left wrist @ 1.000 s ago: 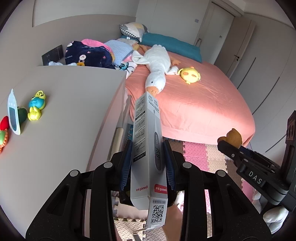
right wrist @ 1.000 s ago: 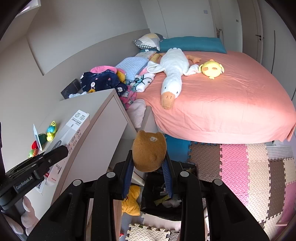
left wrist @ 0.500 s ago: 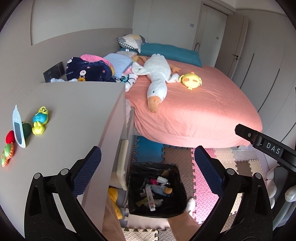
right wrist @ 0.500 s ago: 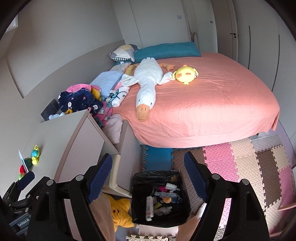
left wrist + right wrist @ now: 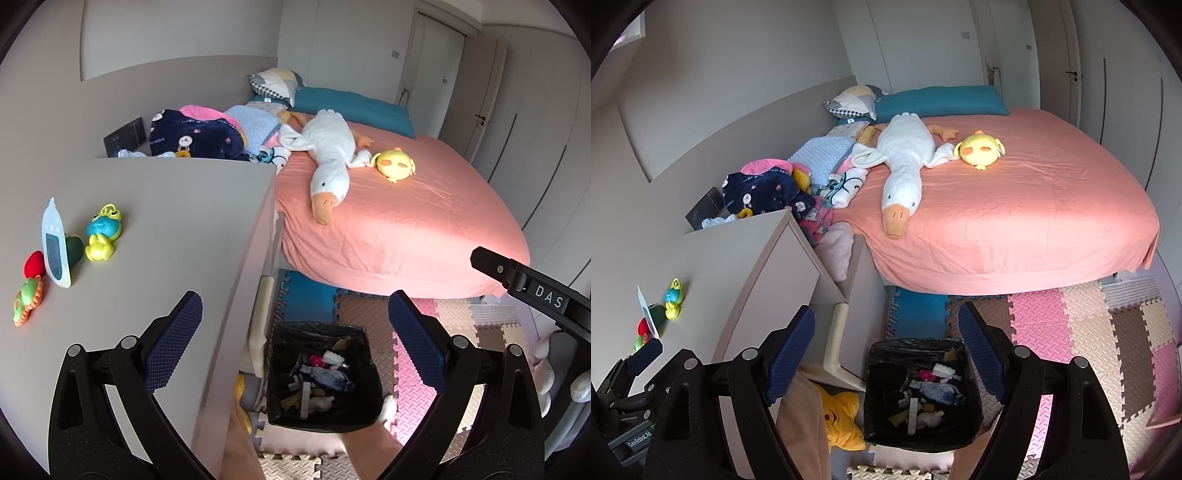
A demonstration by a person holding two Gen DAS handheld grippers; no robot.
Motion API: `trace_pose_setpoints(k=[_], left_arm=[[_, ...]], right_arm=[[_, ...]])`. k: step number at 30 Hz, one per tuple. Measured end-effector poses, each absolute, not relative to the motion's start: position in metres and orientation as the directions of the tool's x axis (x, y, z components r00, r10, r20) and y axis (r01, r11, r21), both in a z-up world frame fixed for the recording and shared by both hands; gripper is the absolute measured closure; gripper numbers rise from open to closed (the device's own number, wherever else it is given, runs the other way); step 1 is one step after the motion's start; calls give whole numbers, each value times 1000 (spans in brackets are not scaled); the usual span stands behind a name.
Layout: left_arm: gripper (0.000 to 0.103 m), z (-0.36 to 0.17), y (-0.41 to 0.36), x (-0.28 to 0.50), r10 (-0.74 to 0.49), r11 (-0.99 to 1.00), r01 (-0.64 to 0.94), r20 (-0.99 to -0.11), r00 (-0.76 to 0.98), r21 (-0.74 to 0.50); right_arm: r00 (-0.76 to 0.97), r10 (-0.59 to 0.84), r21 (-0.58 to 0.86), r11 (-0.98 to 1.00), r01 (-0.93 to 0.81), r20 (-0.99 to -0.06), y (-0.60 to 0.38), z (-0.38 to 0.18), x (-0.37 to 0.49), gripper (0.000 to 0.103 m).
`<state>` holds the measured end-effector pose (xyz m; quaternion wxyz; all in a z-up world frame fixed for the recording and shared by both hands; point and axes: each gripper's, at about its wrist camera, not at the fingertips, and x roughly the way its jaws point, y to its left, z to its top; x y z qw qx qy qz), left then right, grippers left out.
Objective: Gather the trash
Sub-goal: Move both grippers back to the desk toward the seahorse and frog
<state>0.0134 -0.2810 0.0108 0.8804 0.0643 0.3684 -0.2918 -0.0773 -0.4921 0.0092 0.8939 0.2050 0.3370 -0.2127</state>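
trash bin point(image 5: 325, 376) below wide-spread, empty left claw point(image 5: 295, 332)

White letters "DAS" on the black right gripper point(image 5: 546, 295) in the left wrist view, small white "GenRobot.AI" on the black left gripper point(image 5: 637, 439) in the right wrist view

a bedroom with pale walls, a pink-sheeted bed point(image 5: 1015, 206), a beige cabinet point(image 5: 166, 229) and coloured foam floor mats point(image 5: 1089, 332).
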Motion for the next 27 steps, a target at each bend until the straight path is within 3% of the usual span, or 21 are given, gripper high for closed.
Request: trace_pose_setpoints(k=[27], left_arm=[[6, 3, -140, 55, -322, 929, 357, -687, 651, -98]], right_arm=[[740, -54, 249, 923, 293, -670, -368, 7, 3, 23]])
